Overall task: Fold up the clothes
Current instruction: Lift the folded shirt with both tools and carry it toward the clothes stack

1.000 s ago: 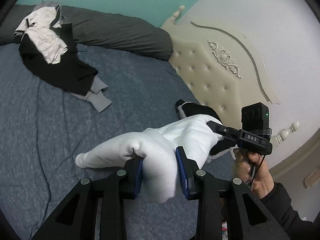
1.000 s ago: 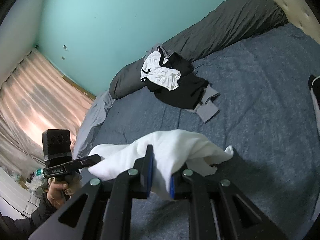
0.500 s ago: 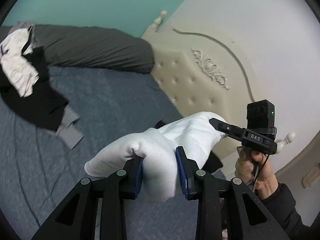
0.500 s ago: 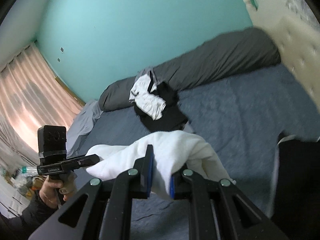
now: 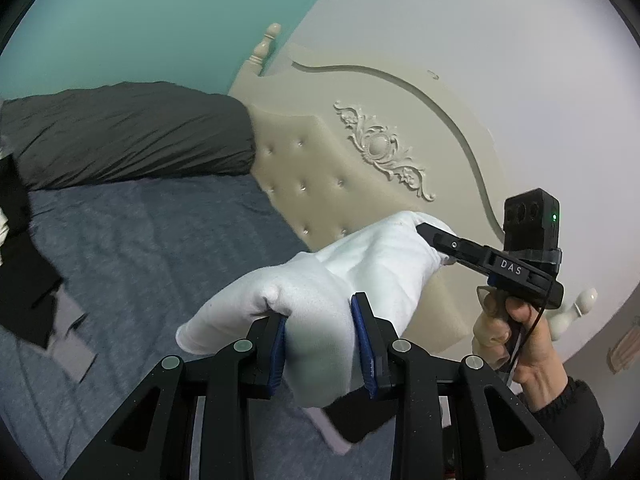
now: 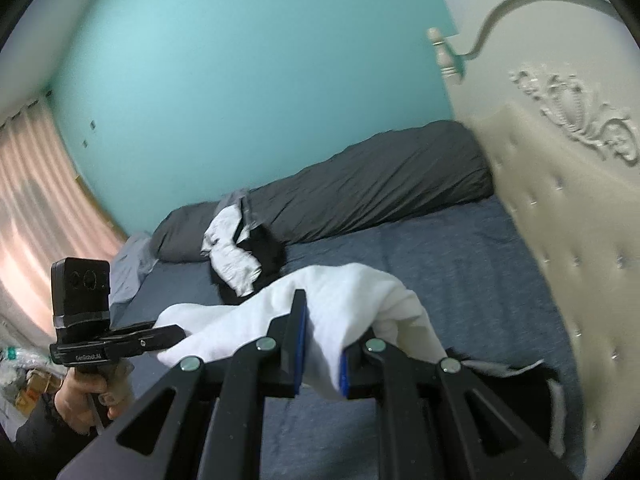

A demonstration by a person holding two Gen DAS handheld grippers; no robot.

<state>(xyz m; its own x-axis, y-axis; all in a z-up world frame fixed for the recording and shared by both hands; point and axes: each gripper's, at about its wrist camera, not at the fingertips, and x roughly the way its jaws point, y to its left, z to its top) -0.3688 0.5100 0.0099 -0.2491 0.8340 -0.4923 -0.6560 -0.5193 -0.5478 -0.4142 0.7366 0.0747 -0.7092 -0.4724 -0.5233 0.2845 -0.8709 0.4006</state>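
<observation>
A folded white garment hangs in the air above the blue bed, held at both ends. My left gripper is shut on its near end. My right gripper is shut on the other end of the white garment. In the left wrist view the right gripper bites the far end near the headboard. In the right wrist view the left gripper bites the left end. A pile of black and white clothes lies against the grey bolster.
The cream tufted headboard stands close to the right. A long dark grey bolster lies along the far side of the blue bed. A black garment with a grey edge lies under the right gripper. Pink curtains hang at the left.
Both grippers have carried the white garment toward the headboard end of the bed. The clothes pile has slid out to the left of the left wrist view.
</observation>
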